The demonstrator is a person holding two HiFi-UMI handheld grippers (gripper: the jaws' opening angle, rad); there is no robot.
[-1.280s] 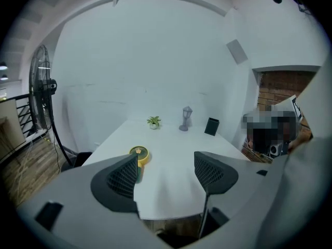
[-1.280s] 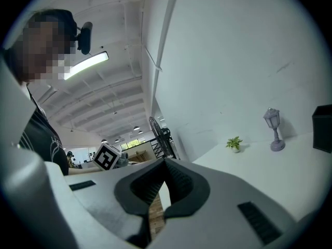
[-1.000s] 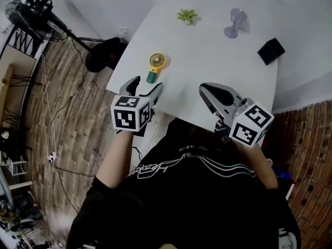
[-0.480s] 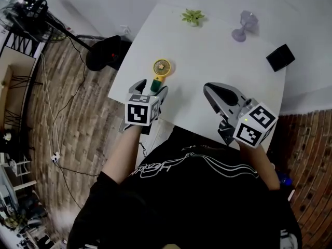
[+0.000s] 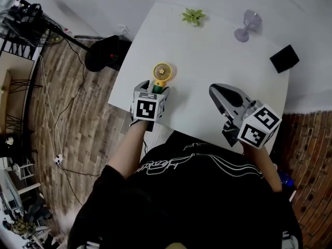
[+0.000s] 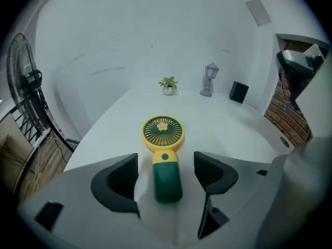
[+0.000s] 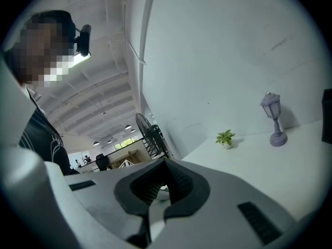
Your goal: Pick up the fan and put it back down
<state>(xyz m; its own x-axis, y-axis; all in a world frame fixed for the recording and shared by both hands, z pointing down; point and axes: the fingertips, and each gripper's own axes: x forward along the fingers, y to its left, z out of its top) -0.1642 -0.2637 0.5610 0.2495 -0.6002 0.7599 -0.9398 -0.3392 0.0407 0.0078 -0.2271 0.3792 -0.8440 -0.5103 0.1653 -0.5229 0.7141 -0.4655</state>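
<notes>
A small hand fan (image 5: 161, 73) with a yellow head and a green handle lies flat on the white table (image 5: 207, 51), near its left front edge. In the left gripper view the fan (image 6: 164, 154) points its head away from me. My left gripper (image 5: 153, 87) is open, and its two dark pads stand on either side of the green handle (image 6: 167, 180) without touching it. The left gripper (image 6: 166, 166) is low over the table. My right gripper (image 5: 216, 90) hovers at the table's front right, shut and empty, its jaws (image 7: 164, 169) closed on nothing.
A small potted plant (image 5: 192, 16), a purple lamp figure (image 5: 245, 25) and a black box (image 5: 284, 58) stand along the far side of the table. A floor fan (image 5: 28, 17) with a round black base (image 5: 101, 53) stands left of the table on the wooden floor.
My left gripper has moved forward to the fan, so its open jaws now straddle the green handle. The right gripper has hardly shifted.
</notes>
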